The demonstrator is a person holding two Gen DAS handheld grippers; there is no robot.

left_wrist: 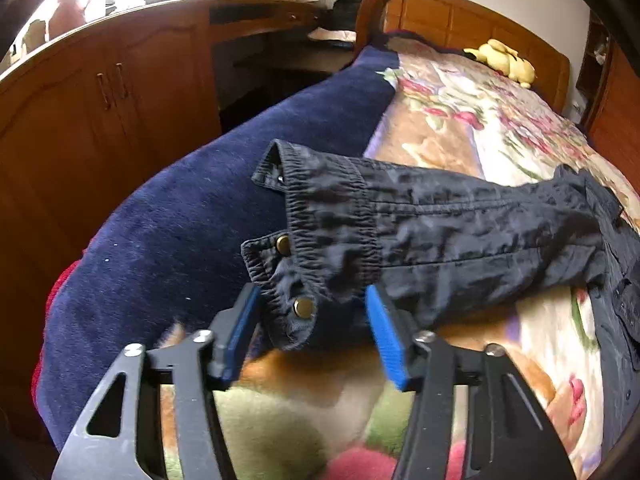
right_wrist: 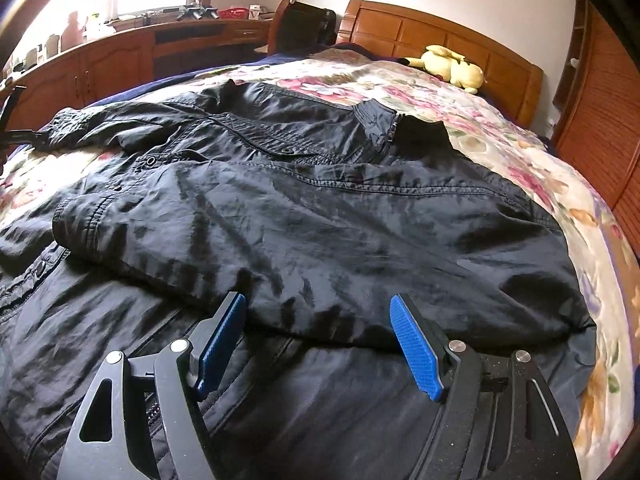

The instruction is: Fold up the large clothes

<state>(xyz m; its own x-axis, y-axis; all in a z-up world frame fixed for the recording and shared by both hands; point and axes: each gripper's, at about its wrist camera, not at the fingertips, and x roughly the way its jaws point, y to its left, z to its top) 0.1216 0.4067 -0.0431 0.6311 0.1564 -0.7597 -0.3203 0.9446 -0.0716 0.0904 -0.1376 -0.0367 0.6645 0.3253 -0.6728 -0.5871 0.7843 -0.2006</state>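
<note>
Left view: snap cuff [left_wrist: 298, 276]; right view: jacket [right_wrist: 320, 220] collar.

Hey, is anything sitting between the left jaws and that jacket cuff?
Nothing visible. The left gripper is open, its jaws on either side of the snap-button cuff of the black jacket, with no other object between them.

No text, label, brand or number can be read in either view. The black jacket [right_wrist: 320, 216] shows only plain brass snaps [left_wrist: 303, 306], and the clutter on the wooden desk [left_wrist: 256, 8] is too blurred to make out.
</note>
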